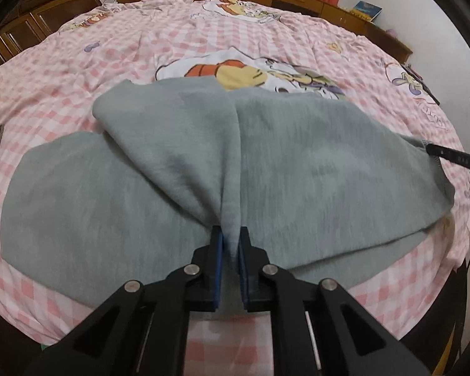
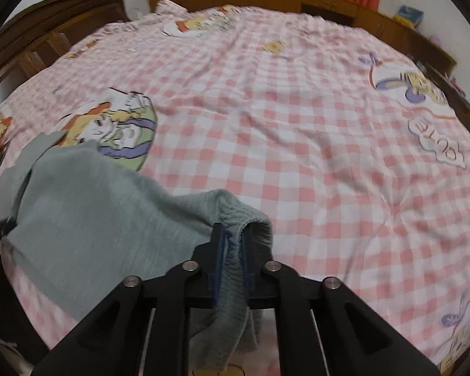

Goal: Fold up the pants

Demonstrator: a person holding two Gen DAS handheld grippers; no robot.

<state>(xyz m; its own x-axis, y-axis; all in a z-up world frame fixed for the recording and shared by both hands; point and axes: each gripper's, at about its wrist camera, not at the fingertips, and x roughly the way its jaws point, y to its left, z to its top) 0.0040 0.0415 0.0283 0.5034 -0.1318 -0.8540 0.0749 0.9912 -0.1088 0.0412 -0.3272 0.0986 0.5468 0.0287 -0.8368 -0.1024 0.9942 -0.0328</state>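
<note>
Both grippers reach level over the checked bedspread [image 2: 297,131]. The left gripper [image 1: 230,241] pinches the grey pants [image 1: 178,169] toward 12 o'clock; the right gripper [image 2: 233,244] clamps their ribbed edge, cloth trailing toward 9 o'clock.

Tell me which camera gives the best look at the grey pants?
The left wrist view: the grey pants spread across the checked bedspread, one layer lifted over another, pinched in the left gripper. The right wrist view shows only one end of them, bunched in the right gripper at the picture's lower left.
</note>
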